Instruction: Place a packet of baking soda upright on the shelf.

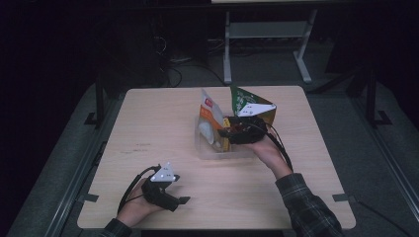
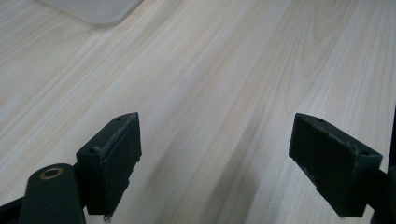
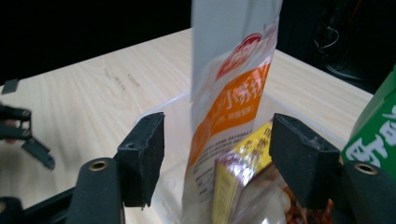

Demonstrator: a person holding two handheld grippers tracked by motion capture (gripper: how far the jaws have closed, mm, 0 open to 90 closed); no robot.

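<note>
Right gripper view, orange packet between open right claw

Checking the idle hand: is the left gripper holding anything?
No, the left gripper has open jaws with bare table between them.

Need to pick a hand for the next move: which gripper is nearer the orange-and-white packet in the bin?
Right. The right gripper is at the clear bin, its open jaws flanking the orange-and-white packet. The left gripper rests near the table's front edge, well apart.
</note>
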